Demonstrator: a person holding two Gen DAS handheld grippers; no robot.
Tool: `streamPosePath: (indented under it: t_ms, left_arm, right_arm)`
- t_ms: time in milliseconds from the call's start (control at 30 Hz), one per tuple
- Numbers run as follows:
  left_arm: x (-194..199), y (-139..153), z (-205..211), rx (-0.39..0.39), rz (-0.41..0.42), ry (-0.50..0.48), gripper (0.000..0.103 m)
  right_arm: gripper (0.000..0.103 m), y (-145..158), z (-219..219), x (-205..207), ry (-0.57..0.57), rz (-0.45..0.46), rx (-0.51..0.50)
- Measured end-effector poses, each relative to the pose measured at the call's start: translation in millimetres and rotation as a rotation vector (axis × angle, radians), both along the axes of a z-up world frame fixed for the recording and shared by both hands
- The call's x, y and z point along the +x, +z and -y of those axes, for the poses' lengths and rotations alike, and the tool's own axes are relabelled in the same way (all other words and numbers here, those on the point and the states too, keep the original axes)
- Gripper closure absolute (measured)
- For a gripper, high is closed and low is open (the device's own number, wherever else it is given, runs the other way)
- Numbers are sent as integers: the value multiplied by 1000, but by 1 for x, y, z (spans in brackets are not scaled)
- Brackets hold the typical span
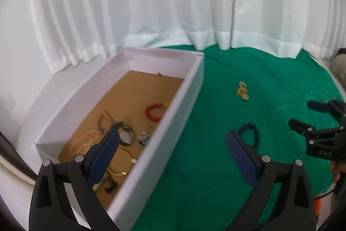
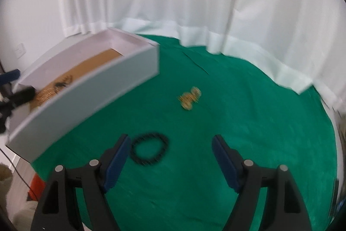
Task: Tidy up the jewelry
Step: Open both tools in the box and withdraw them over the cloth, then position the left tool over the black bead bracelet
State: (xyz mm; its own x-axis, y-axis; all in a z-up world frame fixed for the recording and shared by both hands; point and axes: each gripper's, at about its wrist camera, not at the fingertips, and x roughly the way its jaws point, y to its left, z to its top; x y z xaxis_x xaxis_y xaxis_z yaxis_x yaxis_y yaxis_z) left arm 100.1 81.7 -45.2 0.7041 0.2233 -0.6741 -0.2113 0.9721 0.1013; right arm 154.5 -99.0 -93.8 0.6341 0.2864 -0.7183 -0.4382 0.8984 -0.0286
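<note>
Nearby: white box (image 2: 90, 88) left, gold jewelry (image 2: 189, 97) beyond black bracelet (image 2: 149, 151).

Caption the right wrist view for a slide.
Open right gripper above black bead bracelet on green cloth; white box left.

Bright, even, soft light, faint shadows, strong fisheye bending with dark corners, motion blur throughout both views.
</note>
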Motion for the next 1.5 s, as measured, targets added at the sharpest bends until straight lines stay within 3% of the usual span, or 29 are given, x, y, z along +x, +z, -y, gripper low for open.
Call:
streamPosePath:
  t_ms: [267, 500, 800, 1000, 1200, 1500]
  left_arm:
    - [7, -62, 28, -114, -145, -94, 4]
    - [22, -105, 50, -137, -238, -157, 4]
    - [82, -118, 66, -127, -258, -209, 5]
    - [126, -137, 72, -102, -320, -209, 5]
    - [132, -149, 76, -134, -366, -235, 5]
    - [146, -156, 77, -120, -395, -242, 5]
  right_arm:
    - [24, -76, 65, -19, -187, -114, 8]
    - [24, -107, 99, -38, -277, -150, 21]
    - [24, -114, 106, -43, -311, -174, 71]
    - [24, -113, 113, -49, -315, -179, 102]
    - [24, -111, 116, -47, -321, -181, 117]
    - [24, -109, 113, -49, -306, -190, 137]
